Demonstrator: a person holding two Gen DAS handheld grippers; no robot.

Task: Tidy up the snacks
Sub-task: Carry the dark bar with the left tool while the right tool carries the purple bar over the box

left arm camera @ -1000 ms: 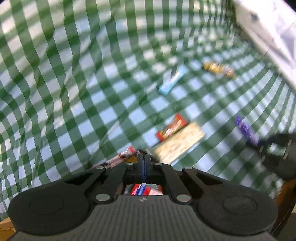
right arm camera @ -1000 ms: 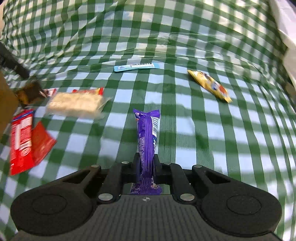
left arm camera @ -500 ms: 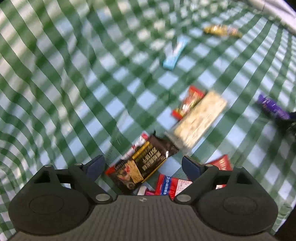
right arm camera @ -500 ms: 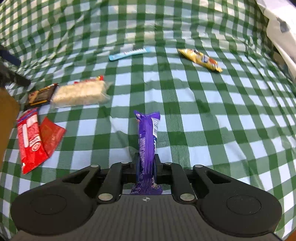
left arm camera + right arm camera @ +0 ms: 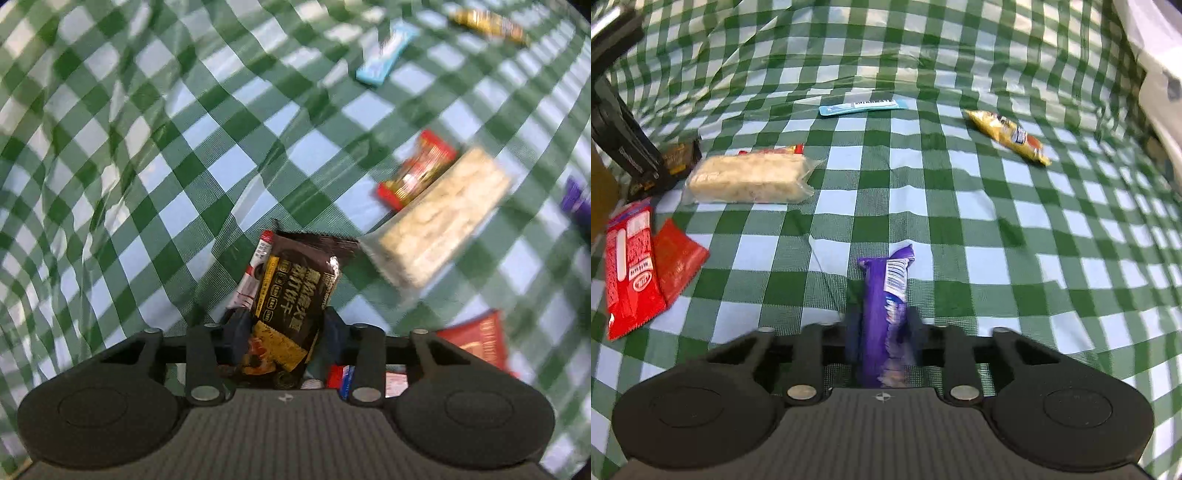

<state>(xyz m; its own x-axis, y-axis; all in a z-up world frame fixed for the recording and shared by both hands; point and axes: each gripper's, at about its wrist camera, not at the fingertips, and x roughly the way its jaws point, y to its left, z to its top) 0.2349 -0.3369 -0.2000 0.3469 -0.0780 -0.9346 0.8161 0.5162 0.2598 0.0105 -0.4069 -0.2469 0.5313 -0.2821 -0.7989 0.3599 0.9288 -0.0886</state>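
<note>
Snacks lie on a green-and-white checked cloth (image 5: 960, 206). In the left wrist view my left gripper (image 5: 286, 326) points steeply down, its jaws closing on a dark brown biscuit packet (image 5: 295, 291); both pads touch the packet's edges. A white-and-red wrapper (image 5: 251, 277) peeks out from under it. My right gripper (image 5: 882, 328) is shut on a purple bar (image 5: 882, 295), whose far end sticks forward low over the cloth. The right wrist view shows the left gripper (image 5: 631, 147) at the far left, over the brown packet (image 5: 679, 157).
A pale cracker pack (image 5: 750, 177) lies beside the brown packet with a small red wrapper (image 5: 417, 170) behind it. Two red packets (image 5: 628, 258) lie at the left. A blue bar (image 5: 862, 106) and a yellow packet (image 5: 1008, 136) lie farther off. A white object (image 5: 1152, 74) borders the right.
My left gripper went from shut to wide open, sank toward the cloth over the brown packet, and has narrowed around it. The right gripper drifted a little with the purple bar.
</note>
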